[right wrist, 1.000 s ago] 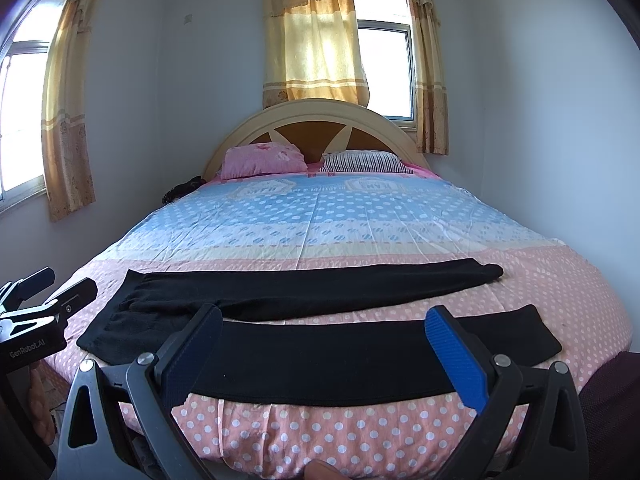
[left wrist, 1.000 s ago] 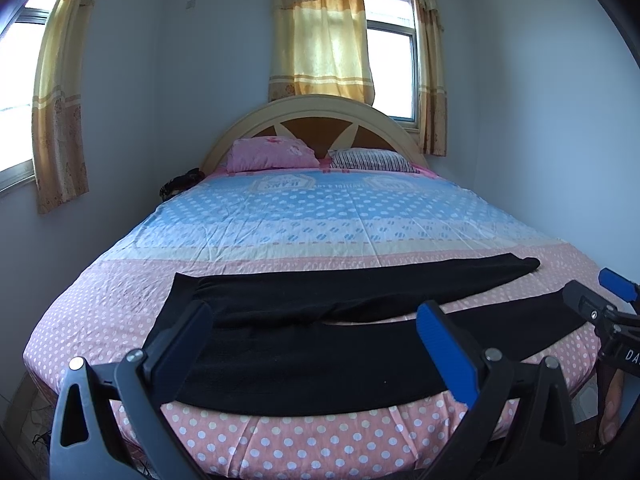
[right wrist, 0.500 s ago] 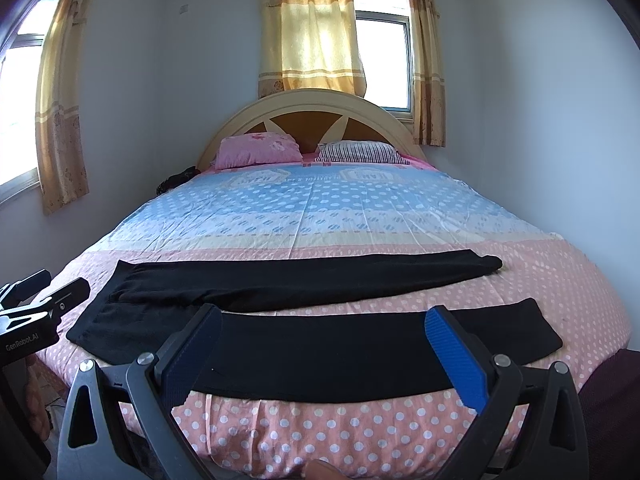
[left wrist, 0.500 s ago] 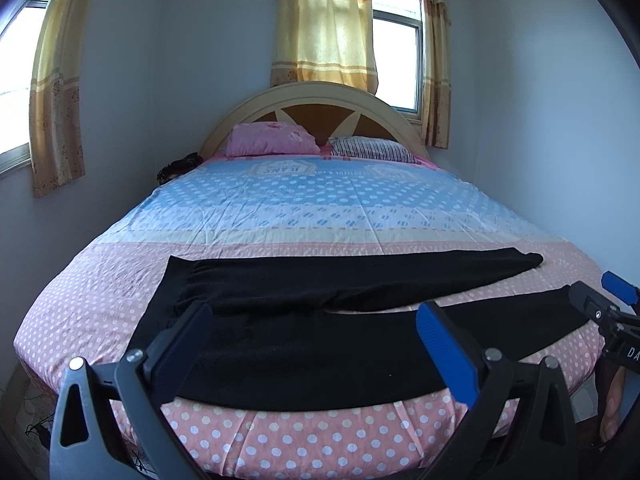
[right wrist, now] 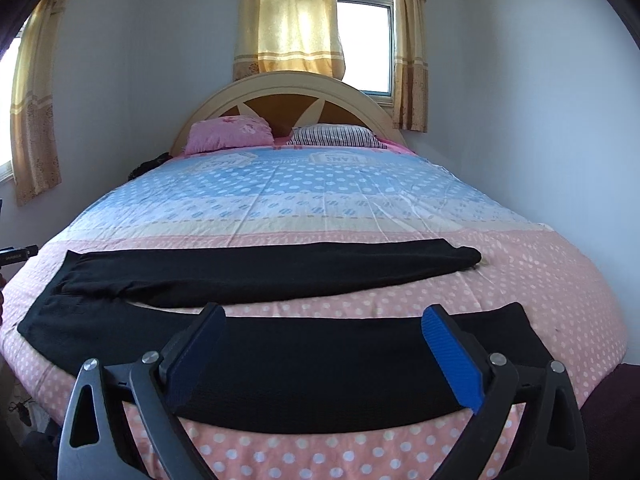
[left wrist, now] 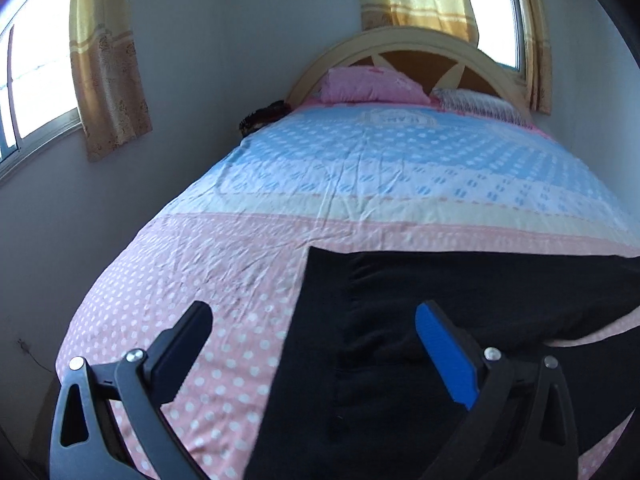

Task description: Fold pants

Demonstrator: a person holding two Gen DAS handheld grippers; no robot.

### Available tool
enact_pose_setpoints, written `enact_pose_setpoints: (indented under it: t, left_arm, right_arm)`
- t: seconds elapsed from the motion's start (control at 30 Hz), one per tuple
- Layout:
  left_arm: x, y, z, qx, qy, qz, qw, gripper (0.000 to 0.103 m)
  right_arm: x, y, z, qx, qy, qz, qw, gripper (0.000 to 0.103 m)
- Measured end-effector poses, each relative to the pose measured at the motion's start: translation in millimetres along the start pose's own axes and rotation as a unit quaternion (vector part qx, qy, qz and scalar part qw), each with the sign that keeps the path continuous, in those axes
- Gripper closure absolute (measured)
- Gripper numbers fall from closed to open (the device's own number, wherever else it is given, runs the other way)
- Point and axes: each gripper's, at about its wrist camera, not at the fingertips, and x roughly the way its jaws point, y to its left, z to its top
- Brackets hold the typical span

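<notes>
A wide bed with a pink, cream and blue polka-dot sheet (right wrist: pixel 320 200) fills the room, an arched cream and brown wooden headboard (right wrist: pixel 288 92) at its far end. Black pants (right wrist: pixel 280 344) lie flat across the pink near end, waist to the left, the two legs running rightward, the far leg apart from the near one. A pink pillow (right wrist: pixel 228 134) and a striped pillow (right wrist: pixel 332 136) sit against the headboard. The right gripper (right wrist: pixel 320 344) tilts downward over the near leg, its blue-padded jaws spread wide yet closing, nothing pinched between them. The left gripper (left wrist: pixel 316 344) tilts down more steeply above the waist edge (left wrist: pixel 296 320), jaws spread wide, one finger over bare sheet, the other over black cloth, gripping nothing
</notes>
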Motion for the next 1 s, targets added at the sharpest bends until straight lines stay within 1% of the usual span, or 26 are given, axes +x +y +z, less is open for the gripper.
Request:
enact_pose_setpoints:
  t: [0.03, 0.07, 0.1, 0.13, 0.17, 0.23, 0.33, 0.47, 0.57, 0.63, 0.7, 0.8, 0.87, 0.93, 0.97, 1.0]
  left_arm:
    - [10, 3, 3, 0.008, 0.008, -0.002, 0.9999, 0.005]
    - [20, 5, 6, 0.01, 0.015, -0.004, 0.9998, 0.007]
    - [30, 8, 10, 0.013, 0.023, -0.003, 0.9996, 0.01]
    - [41, 9, 14, 0.017, 0.032, -0.007, 0.9993, 0.011]
    - [52, 9, 18, 0.021, 0.039, -0.015, 0.9989, 0.012]
    - [74, 8, 24, 0.023, 0.052, -0.026, 0.9981, 0.023]
    - [102, 5, 29, 0.017, 0.076, -0.048, 0.9958, 0.029]
    - [130, -1, 33, 0.031, 0.096, -0.048, 0.9937, 0.035]
    - [143, 1, 31, 0.025, 0.111, -0.063, 0.9914, 0.047]
    - [151, 3, 29, 0.021, 0.12, -0.074, 0.9898, 0.058]
    - [155, 2, 26, 0.02, 0.126, -0.083, 0.9883, 0.065]
    - [157, 4, 25, 0.013, 0.121, -0.089, 0.9887, 0.066]
    - [159, 7, 26, 0.003, 0.122, -0.098, 0.9877, 0.066]
    - [160, 11, 26, -0.004, 0.124, -0.108, 0.9864, 0.07]
    - [160, 12, 26, -0.004, 0.124, -0.109, 0.9863, 0.072]
    - [159, 12, 27, -0.001, 0.123, -0.108, 0.9865, 0.078]
  right_arm:
    - [10, -7, 0, -0.003, 0.008, -0.002, 1.0, 0.018]
    - [19, -11, 1, -0.008, 0.018, 0.001, 1.0, 0.025]
    - [28, -16, 2, -0.011, 0.029, 0.007, 0.999, 0.03]
    - [38, -21, 3, -0.011, 0.041, 0.009, 0.999, 0.031]
    - [45, -26, 4, -0.01, 0.047, 0.007, 0.999, 0.032]
    - [57, -36, 8, -0.009, 0.054, -0.001, 0.999, 0.032]
    - [70, -52, 17, -0.003, 0.053, -0.015, 0.998, 0.032]
    - [85, -71, 27, 0.003, 0.053, -0.036, 0.998, 0.032]
    - [96, -87, 34, 0.006, 0.055, -0.049, 0.997, 0.032]
    - [105, -98, 38, 0.015, 0.059, -0.056, 0.997, 0.032]
    - [111, -108, 44, 0.016, 0.06, -0.066, 0.996, 0.039]
    - [121, -124, 52, 0.028, 0.063, -0.073, 0.995, 0.041]
    - [129, -135, 56, 0.04, 0.071, -0.07, 0.994, 0.041]
    - [141, -148, 59, 0.052, 0.085, -0.069, 0.993, 0.042]
    - [150, -155, 60, 0.055, 0.092, -0.071, 0.992, 0.044]
    - [155, -160, 61, 0.055, 0.097, -0.075, 0.991, 0.051]
